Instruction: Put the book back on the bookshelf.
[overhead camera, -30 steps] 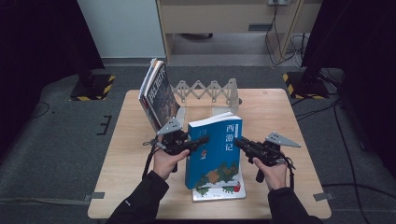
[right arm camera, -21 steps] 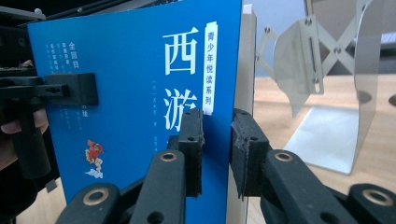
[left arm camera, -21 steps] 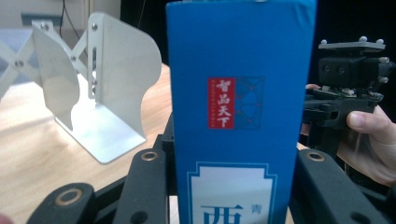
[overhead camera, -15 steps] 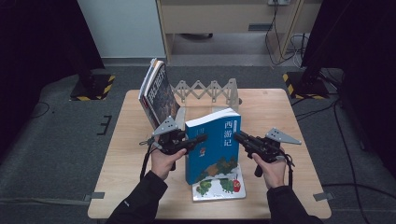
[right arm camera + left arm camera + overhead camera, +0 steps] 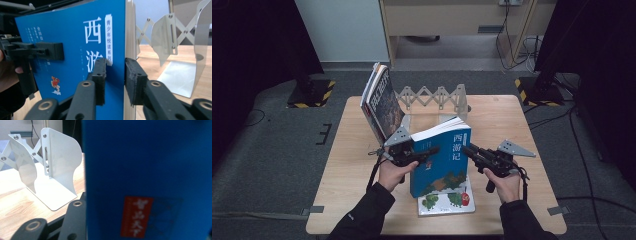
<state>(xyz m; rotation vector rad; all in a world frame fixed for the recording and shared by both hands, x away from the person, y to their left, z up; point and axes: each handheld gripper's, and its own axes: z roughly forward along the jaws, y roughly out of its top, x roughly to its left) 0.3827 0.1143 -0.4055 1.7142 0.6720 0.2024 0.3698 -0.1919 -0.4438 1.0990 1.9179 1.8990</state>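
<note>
A blue book [image 5: 442,160] with white Chinese title stands upright above the table, front cover toward me. My left gripper [image 5: 426,150] is shut on its left edge, one finger [image 5: 75,217] lying beside the blue cover [image 5: 150,170]. My right gripper [image 5: 469,149] reaches in from the right. Its jaws [image 5: 115,62] straddle the book's right edge [image 5: 70,45] and have just been opening, so a slim gap shows at the cover-side pad. The left gripper [image 5: 37,51] shows across the cover in the right gripper view.
A white picture book [image 5: 447,201] lies flat on the wooden table [image 5: 512,115] under the blue one. Two or three books [image 5: 382,102] lean at the left end of a white expanding metal rack [image 5: 437,95] [image 5: 57,170] [image 5: 175,37] behind.
The blue book sits very slightly higher than a second ago. Both hands have barely moved.
</note>
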